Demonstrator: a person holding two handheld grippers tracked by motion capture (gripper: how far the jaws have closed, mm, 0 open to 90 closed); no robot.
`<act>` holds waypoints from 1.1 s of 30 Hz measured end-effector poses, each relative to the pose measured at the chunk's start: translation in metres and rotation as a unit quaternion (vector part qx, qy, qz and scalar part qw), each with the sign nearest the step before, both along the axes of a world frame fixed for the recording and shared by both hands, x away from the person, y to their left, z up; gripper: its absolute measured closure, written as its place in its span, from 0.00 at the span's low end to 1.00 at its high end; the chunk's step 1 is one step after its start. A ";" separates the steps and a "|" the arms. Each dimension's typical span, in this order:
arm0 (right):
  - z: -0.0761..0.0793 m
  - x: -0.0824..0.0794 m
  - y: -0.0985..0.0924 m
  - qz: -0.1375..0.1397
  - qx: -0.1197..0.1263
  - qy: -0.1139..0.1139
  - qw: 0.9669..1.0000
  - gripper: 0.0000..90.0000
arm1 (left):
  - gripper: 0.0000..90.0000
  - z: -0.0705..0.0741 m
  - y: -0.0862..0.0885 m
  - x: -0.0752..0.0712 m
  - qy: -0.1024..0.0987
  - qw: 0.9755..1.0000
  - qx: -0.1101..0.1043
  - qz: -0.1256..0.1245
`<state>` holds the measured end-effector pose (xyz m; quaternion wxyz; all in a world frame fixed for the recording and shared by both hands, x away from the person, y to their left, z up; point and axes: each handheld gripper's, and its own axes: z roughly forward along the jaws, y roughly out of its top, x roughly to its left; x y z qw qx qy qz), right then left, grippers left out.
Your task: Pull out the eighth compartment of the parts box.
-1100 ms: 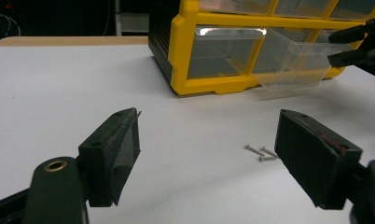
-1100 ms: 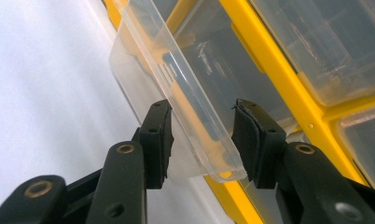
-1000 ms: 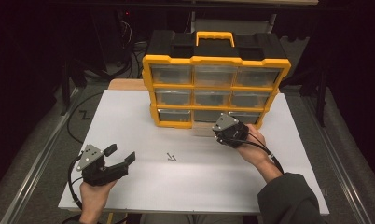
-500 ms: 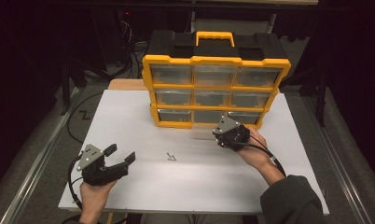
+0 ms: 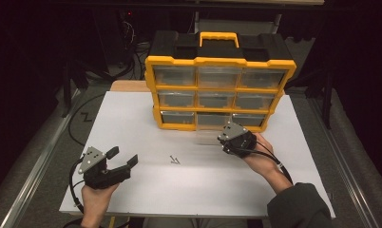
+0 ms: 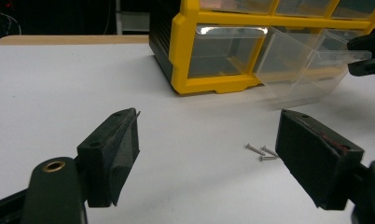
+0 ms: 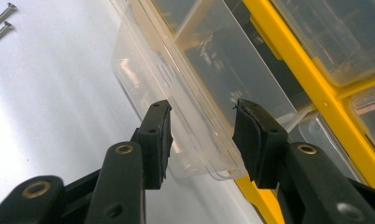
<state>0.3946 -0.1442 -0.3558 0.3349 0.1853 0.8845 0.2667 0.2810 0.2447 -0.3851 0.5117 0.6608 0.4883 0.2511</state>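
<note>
Tongs in my right hand [image 5: 225, 138] grip the front lip of the clear plastic drawer [image 7: 185, 93], drawn partway out of the bottom row of the yellow-and-black parts cabinet [image 5: 217, 90] on the white table [image 5: 132, 123]. My left tongs [image 5: 124, 158] gape wide and empty near three small steel screws [image 6: 261, 152].

A white table [image 5: 132, 123] fills the middle of the high view, with a strip of tan board [image 5: 128, 86] showing at its upper left edge. A yellow organiser [image 5: 217, 90] stands on the table at upper centre, its drawer fronts facing the lower edge of the frame. A clear drawer [image 5: 209, 134] juts out from its bottom row, low over the white top. A few small screws [image 5: 175, 160] lie loose at centre, below and left of the organiser.
</note>
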 end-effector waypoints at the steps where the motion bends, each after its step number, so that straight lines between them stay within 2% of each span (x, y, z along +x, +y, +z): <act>1: 0.000 -0.001 0.000 -0.002 0.002 0.003 1.000 0.65 | 0.24 0.000 0.000 0.000 0.000 1.000 0.000 0.000; 5: -0.001 -0.006 0.002 0.013 -0.002 0.008 1.000 0.66 | 0.24 0.000 0.000 0.000 0.000 1.000 0.000 0.001; 7: 0.000 -0.010 0.002 0.011 -0.008 0.000 1.000 0.66 | 0.24 0.000 0.000 0.000 0.001 1.000 0.002 0.001; 10: 0.004 -0.012 -0.001 0.014 0.016 0.006 1.000 0.68 | 0.24 0.000 0.000 0.000 0.000 1.000 0.002 0.000; 13: 0.006 -0.016 -0.002 0.018 0.011 0.000 1.000 0.67 | 0.24 0.000 0.000 0.000 0.000 1.000 0.001 0.001; 17: 0.006 -0.017 -0.003 0.014 0.014 0.004 1.000 0.67 | 0.24 0.000 -0.001 0.000 0.000 1.000 0.004 0.000; 25: -0.003 -0.009 0.003 0.007 -0.009 -0.002 1.000 0.65 | 0.24 0.000 0.000 0.000 0.000 1.000 0.002 0.001; 27: -0.004 -0.007 0.003 0.013 -0.015 -0.007 1.000 0.66 | 0.24 0.000 0.000 0.000 0.000 1.000 0.001 0.002; 33: -0.004 -0.011 0.002 0.013 -0.024 -0.019 0.999 0.69 | 0.24 0.000 0.000 0.000 -0.001 1.000 0.001 0.003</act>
